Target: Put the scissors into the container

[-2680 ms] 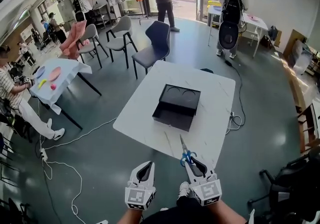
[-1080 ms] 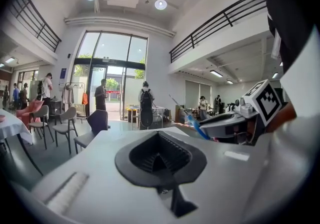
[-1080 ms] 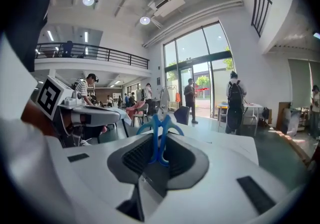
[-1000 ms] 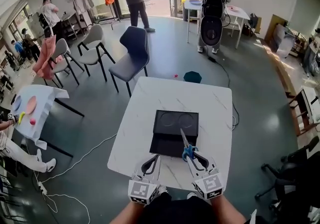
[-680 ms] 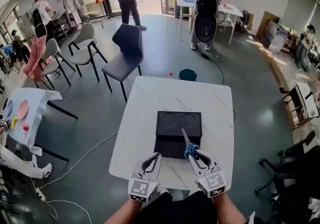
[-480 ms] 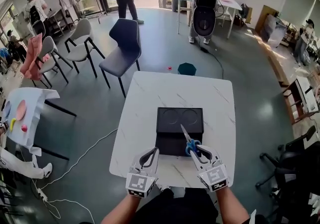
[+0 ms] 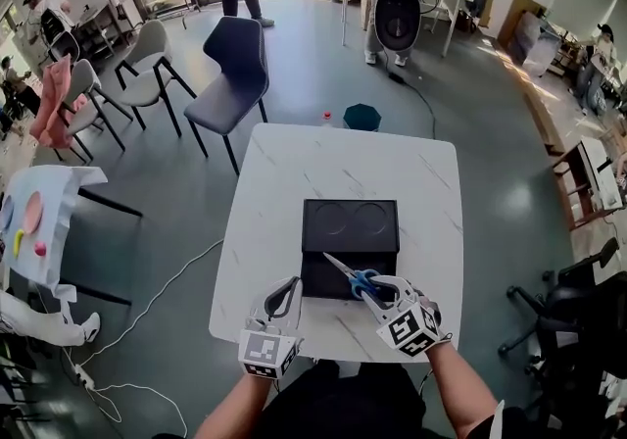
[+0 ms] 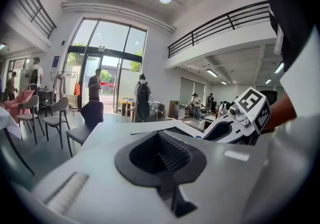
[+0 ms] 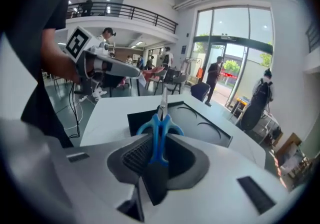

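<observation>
The scissors [image 7: 351, 277] have blue handles and short steel blades. My right gripper [image 7: 370, 288] is shut on the handles and holds them over the near edge of the black container [image 7: 350, 221], with the blades pointing far-left. In the right gripper view the scissors [image 9: 159, 129] stand upright between the jaws of the right gripper [image 9: 157, 150], with the container [image 9: 200, 128] just beyond. My left gripper [image 7: 281, 298] hangs over the table's near left part, shut, with nothing in it. The left gripper [image 8: 160, 153] sees the right gripper [image 8: 231, 125] off to its right.
The container lies in the middle of a white marble table [image 7: 294, 172]. Beyond the far edge are a dark chair [image 7: 232, 60] and a teal object [image 7: 361, 117] on the floor. A cable [image 7: 167, 285] runs on the floor at left. People stand far off.
My right gripper has carried the scissors forward over the container's near edge, and the blades have swung from pointing away to far-left. The left gripper has kept its place beside it.
</observation>
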Tool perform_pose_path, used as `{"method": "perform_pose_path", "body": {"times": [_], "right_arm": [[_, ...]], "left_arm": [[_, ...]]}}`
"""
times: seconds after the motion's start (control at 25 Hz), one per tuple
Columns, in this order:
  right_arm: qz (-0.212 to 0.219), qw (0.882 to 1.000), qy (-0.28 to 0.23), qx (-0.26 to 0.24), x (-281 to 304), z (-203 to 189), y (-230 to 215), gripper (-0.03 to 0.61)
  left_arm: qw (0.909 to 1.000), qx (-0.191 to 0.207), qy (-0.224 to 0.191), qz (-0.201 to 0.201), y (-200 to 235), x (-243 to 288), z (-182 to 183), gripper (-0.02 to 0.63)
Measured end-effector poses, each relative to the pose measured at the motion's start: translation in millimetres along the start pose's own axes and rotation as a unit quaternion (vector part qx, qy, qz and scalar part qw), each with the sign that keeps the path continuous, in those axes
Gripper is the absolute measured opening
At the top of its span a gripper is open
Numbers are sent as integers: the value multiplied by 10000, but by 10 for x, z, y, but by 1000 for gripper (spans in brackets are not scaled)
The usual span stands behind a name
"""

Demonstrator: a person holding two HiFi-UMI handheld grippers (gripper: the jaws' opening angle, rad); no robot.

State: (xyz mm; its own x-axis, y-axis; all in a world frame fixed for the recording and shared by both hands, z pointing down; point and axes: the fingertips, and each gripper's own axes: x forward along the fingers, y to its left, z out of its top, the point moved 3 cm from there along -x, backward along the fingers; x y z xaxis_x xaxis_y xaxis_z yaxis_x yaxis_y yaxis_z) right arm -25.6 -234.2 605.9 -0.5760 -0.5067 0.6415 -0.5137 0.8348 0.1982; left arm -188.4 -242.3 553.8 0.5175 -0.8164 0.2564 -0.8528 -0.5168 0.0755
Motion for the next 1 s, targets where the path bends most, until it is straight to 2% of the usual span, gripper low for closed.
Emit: {"method": "perform_pose_path", "body": {"times": [0.2, 0.32, 0.48, 0.8, 1.0], "right_arm": [[249, 9955, 611, -687, 210, -86, -18, 86], [385, 9853, 1028, -1313, 331, -191, -11, 86], [660, 9710, 1425, -1802, 502, -249, 28, 86], [1162, 9486, 1896, -2254, 785, -421, 62, 86], [1273, 9328, 2290, -2476, 896, -531, 69, 86]], "left_arm": [[9999, -81, 47, -34, 35, 32, -64, 9], [9999, -119, 50, -26, 56, 40, -78, 11], [9999, -160, 49, -16, 111, 39, -91, 9], [9998, -177, 56, -37, 104, -29, -115, 9], [9996, -215, 183, 0, 107, -84, -235, 9]]}}
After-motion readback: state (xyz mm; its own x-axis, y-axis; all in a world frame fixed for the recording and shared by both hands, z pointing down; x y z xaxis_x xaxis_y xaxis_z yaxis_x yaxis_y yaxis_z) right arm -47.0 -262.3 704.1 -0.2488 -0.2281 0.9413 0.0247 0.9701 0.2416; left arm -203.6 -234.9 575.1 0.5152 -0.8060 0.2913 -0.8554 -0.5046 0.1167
